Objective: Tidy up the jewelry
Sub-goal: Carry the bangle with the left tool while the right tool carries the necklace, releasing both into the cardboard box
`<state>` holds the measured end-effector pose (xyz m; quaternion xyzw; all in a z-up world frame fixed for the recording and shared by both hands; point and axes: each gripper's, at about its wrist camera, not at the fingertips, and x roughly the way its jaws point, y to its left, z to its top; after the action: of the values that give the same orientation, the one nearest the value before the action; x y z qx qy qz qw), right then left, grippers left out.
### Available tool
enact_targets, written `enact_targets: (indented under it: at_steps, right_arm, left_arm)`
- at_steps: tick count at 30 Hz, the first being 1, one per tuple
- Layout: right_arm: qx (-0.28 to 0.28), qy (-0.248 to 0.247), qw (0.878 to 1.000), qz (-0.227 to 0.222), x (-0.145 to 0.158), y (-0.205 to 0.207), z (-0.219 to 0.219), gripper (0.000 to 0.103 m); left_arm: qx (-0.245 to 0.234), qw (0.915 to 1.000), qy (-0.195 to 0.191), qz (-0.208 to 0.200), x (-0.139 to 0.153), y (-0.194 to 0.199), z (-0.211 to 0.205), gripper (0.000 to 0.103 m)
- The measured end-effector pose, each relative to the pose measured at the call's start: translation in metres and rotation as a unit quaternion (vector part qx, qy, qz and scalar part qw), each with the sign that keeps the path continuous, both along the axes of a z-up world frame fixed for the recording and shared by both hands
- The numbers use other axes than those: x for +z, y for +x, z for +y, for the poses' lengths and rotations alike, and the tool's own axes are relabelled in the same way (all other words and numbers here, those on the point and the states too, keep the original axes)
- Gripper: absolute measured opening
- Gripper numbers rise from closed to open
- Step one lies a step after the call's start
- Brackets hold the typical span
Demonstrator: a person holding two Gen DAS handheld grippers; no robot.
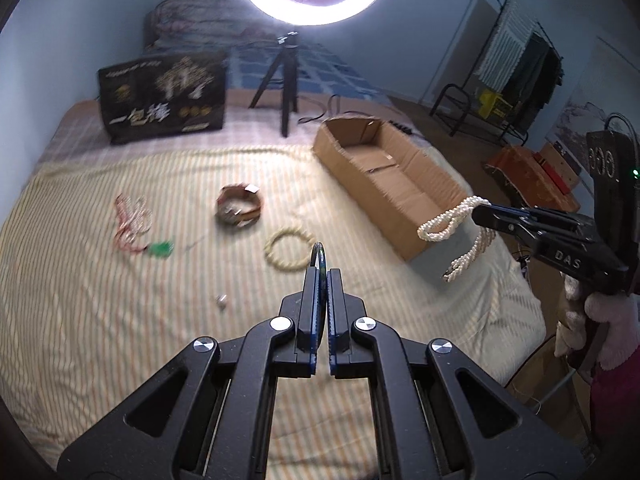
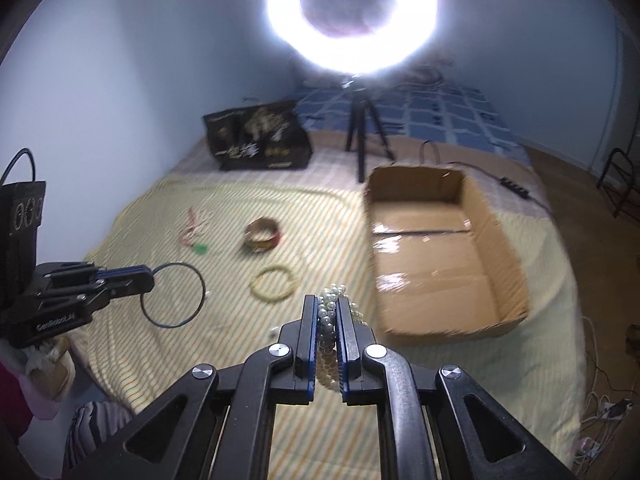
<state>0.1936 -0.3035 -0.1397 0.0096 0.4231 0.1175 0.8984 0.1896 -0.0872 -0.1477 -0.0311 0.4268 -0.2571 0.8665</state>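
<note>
My left gripper (image 1: 321, 270) is shut on a thin dark hoop bangle (image 1: 318, 254), held above the striped bedspread; the right wrist view shows the hoop (image 2: 174, 294) hanging from that gripper (image 2: 150, 276). My right gripper (image 2: 327, 300) is shut on a white pearl necklace (image 2: 332, 312); in the left wrist view the pearls (image 1: 452, 224) dangle from it (image 1: 476, 212) beside the near corner of the open cardboard box (image 1: 400, 208). A cream bead bracelet (image 1: 288, 248), a brown-red bangle stack (image 1: 239, 208), a red cord necklace with green pendant (image 1: 134, 228) and a small silver piece (image 1: 221, 301) lie on the bed.
A ring light on a black tripod (image 1: 280, 80) and a black printed bag (image 1: 164, 96) stand at the back of the bed. A clothes rack (image 1: 516, 64) and red boxes (image 1: 536, 172) are at the right. The cardboard box (image 2: 448, 312) is empty inside.
</note>
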Motion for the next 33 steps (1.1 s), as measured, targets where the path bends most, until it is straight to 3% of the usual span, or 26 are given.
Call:
enact_targets:
  at_steps: [16,33]
  right_arm:
    - [-0.060,-0.011,0.998,-0.017,0.001,0.074,-0.074,0.006]
    - [-0.082,0.003,0.997,0.005,-0.031,0.123,-0.107,0.006]
  left_arm:
    - [-0.049,0.9982,-0.017,-0.030,0.016,0.053,-0.114,0.001]
    - [-0.068,0.9975,-0.012,-0.014,-0.014,0.073,-0.179,0.001]
